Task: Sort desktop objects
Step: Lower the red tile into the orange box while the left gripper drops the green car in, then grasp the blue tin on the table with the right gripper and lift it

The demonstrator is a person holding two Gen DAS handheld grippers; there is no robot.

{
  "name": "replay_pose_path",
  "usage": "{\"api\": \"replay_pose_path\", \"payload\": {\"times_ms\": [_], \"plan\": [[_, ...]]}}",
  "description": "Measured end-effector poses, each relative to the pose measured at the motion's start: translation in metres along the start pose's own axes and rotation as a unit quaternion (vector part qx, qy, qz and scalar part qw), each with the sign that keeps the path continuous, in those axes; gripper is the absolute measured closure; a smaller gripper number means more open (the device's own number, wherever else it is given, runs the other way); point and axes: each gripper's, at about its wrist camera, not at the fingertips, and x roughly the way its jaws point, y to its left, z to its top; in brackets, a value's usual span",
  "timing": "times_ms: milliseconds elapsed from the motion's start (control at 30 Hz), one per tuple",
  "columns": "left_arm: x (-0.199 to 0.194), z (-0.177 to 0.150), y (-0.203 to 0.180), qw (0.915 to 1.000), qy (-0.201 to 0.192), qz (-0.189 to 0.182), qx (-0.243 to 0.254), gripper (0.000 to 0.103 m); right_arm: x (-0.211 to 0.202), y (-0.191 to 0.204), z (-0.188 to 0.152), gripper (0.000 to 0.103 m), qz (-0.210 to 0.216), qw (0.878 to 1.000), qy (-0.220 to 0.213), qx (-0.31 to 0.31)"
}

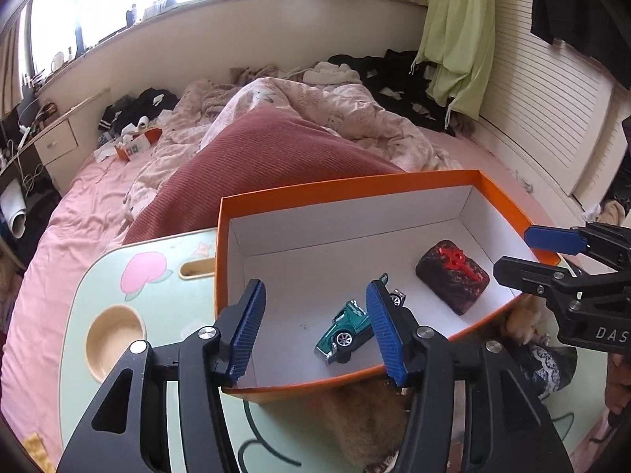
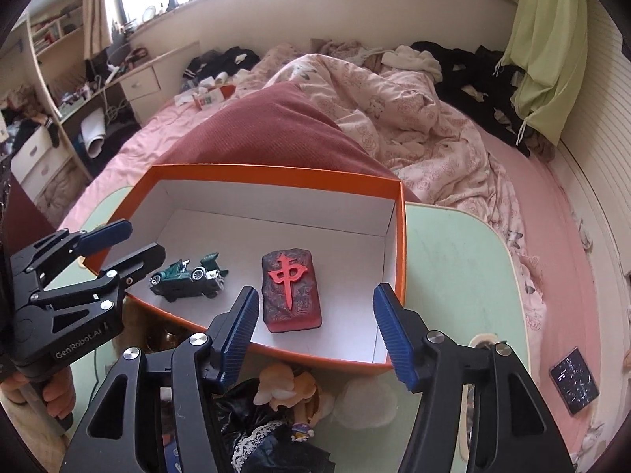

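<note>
Both tongs stand open and empty over an orange cardboard box with a white inside (image 2: 399, 236), mid-frame on the pale green tabletop (image 2: 453, 260). The left tongs (image 1: 315, 327) hang above a small green toy car (image 1: 347, 331); the right tongs (image 2: 315, 323) hang above a dark red block with a raised red character (image 2: 290, 289). At lower centre lies what may be a doll (image 2: 276, 402), partly hidden.

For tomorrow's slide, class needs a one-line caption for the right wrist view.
Open right gripper above an orange box holding a green toy car and red mahjong-tile block.
</note>
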Motion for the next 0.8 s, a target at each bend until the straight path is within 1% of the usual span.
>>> {"api": "replay_pose_path", "payload": {"times_ms": [133, 200, 233, 267, 300, 333, 367, 433, 467, 500, 533, 600, 633, 667, 733, 800], "plan": [[-0.010, -0.008, 0.001, 1.0000, -0.002, -0.004, 0.001, 0.049, -0.008, 0.007, -0.009, 0.042, 0.009, 1.000, -0.003, -0.005], [-0.014, -0.010, 0.003, 0.9998, -0.001, -0.018, 0.000, 0.047, -0.012, 0.009, -0.013, 0.043, 0.015, 1.000, -0.005, -0.005], [-0.017, -0.011, 0.005, 0.9995, -0.001, -0.033, -0.003, 0.047, -0.014, 0.009, -0.014, 0.043, 0.023, 1.000, -0.006, -0.005], [-0.023, -0.013, 0.011, 0.9986, -0.004, -0.052, -0.015, 0.047, -0.021, 0.006, -0.017, 0.043, 0.044, 0.999, -0.017, 0.002], [-0.031, -0.017, 0.018, 0.9969, -0.013, -0.071, -0.031, 0.047, -0.032, 0.004, -0.021, 0.043, 0.059, 0.997, -0.039, 0.012], [-0.039, -0.021, 0.025, 0.9955, -0.022, -0.081, -0.043, 0.043, -0.048, -0.002, -0.027, 0.043, 0.065, 0.995, -0.073, 0.024], [-0.048, -0.027, 0.030, 0.9943, -0.031, -0.087, -0.053, 0.043, -0.062, -0.006, -0.034, 0.043, 0.061, 0.993, -0.098, 0.028], [-0.065, -0.041, 0.038, 0.9914, -0.043, -0.107, -0.062, 0.042, -0.086, -0.009, -0.050, 0.041, 0.041, 0.990, -0.129, 0.027], [-0.074, -0.048, 0.039, 0.9911, -0.050, -0.106, -0.063, 0.039, -0.092, -0.011, -0.056, 0.036, 0.033, 0.990, -0.134, 0.026], [-0.082, -0.056, 0.039, 0.9924, -0.048, -0.091, -0.068, 0.027, -0.098, -0.011, -0.068, 0.034, 0.018, 0.990, -0.138, 0.025], [-0.089, -0.065, 0.039, 0.9930, -0.048, -0.079, -0.072, 0.024, -0.101, -0.012, -0.080, 0.034, 0.009, 0.991, -0.134, 0.025], [-0.102, -0.081, 0.035, 0.9920, -0.059, -0.088, -0.070, 0.024, -0.098, -0.014, -0.097, 0.034, 0.003, 0.993, -0.118, 0.030], [-0.106, -0.090, 0.031, 0.9917, -0.059, -0.092, -0.067, 0.024, -0.093, -0.015, -0.107, 0.034, 0.001, 0.994, -0.106, 0.036], [-0.106, -0.096, 0.027, 0.9926, -0.056, -0.088, -0.064, 0.024, -0.088, -0.015, -0.114, 0.034, -0.002, 0.994, -0.096, 0.042], [-0.100, -0.106, 0.017, 0.9955, -0.040, -0.069, -0.052, 0.024, -0.078, -0.013, -0.126, 0.034, -0.009, 0.996, -0.076, 0.053], [-0.089, -0.116, 0.008, 0.9975, -0.012, -0.058, -0.039, 0.024, -0.072, -0.011, -0.136, 0.034, -0.009, 0.996, -0.064, 0.054]]}}
